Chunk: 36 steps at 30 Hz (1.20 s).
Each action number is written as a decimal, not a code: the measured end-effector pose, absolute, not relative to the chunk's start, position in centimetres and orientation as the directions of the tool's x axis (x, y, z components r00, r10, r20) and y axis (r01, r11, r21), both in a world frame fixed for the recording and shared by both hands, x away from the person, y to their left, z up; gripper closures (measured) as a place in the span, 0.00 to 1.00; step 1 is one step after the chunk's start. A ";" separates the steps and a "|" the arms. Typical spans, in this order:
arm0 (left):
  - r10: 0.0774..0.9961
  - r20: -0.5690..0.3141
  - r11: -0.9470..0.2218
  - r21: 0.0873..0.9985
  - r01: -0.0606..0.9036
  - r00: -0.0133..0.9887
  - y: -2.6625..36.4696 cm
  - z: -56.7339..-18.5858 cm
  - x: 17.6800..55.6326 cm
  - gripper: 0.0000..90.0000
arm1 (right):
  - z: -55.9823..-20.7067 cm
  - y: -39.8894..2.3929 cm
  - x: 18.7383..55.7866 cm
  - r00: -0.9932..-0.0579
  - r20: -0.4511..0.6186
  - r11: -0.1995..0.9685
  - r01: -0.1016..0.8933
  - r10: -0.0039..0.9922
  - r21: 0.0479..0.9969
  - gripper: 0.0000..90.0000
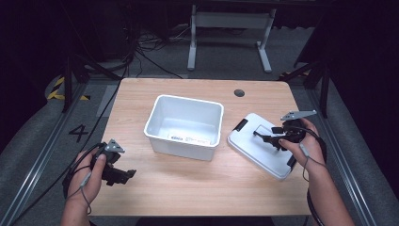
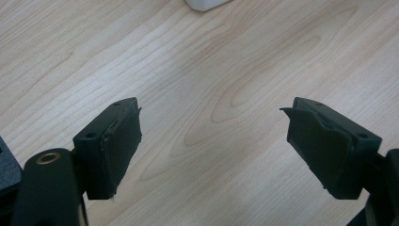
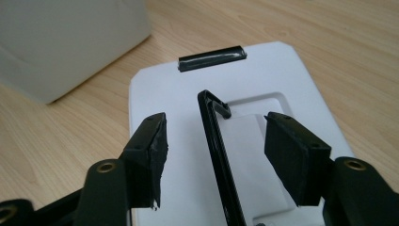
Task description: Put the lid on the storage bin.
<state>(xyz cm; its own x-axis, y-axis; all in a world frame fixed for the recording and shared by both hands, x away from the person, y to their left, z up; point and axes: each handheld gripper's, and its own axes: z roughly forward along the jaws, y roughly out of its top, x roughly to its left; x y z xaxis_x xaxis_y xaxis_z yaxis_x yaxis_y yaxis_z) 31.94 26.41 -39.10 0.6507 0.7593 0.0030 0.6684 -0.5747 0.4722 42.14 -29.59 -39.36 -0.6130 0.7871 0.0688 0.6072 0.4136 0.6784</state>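
Lid [image 1: 259,143], white with a black clip [image 1: 241,125] at its far-left edge and a black handle [image 1: 264,137] raised up from its middle, lies flat on the surface [image 1: 188,183] at the right, just beside a white bin [image 1: 184,125] that stands open and upright near the middle. A label strip [image 1: 188,139] shows low on the bin's near inner wall. In the right gripper view the handle [image 3: 217,155] stands on edge above a recess in the lid [image 3: 160,99], and the clip [image 3: 211,58] sits beyond it at the lid's far edge, with the bin's wall [image 3: 70,42] at upper left. The right gripper [image 1: 277,138] hangs over the lid, held by the right hand [image 1: 301,146]; its jaws are spread apart, one on each side of the raised handle and not touching it. The left gripper [image 1: 123,175] is held low over bare wood at the near-left corner, well apart from the bin, in the left hand [image 1: 91,176]; its jaws are released wide with nothing between them, and a corner of the bin [image 2: 207,4] shows at the top of its view. A dark round hole [image 1: 239,92] marks the far right of the surface.
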 end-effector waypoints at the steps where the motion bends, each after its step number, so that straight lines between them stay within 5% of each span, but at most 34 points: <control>1: 0.761 -0.003 -0.571 0.470 0.673 0.648 26.4 -39.1 31.8 0.21 | -39.7 -29.5 42.3 -0.612 0.069 0.418 0.614 0.788 0.670 0.44; 9: 0.767 -0.004 -0.566 0.465 0.680 0.641 26.6 -39.3 31.5 0.21 | -41.8 -28.9 43.7 -0.625 0.004 0.497 0.626 0.781 0.601 0.45; 16: 0.761 0.016 -0.584 0.450 0.675 0.648 26.9 -39.3 31.3 0.21 | -42.3 -28.9 44.0 -0.619 -0.039 0.542 0.653 0.784 0.529 0.62; 23: 0.765 0.009 -0.576 0.457 0.678 0.644 27.1 -39.4 31.2 0.21 | -42.1 -28.6 43.8 -0.656 -0.122 0.621 0.615 0.745 0.486 0.90; 36: 0.780 -0.004 -0.555 0.458 0.694 0.626 27.3 -39.4 31.4 0.21 | -41.8 -28.7 43.9 -0.677 -0.155 0.648 0.574 0.720 0.501 0.94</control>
<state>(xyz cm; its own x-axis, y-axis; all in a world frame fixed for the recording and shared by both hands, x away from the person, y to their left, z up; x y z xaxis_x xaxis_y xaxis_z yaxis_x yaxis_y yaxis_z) 31.38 27.26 -39.35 0.6259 0.7799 -0.0040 0.6943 -0.5548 0.4585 43.91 -28.70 -41.77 -0.6767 0.7197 -0.1552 0.5741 0.6478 0.5008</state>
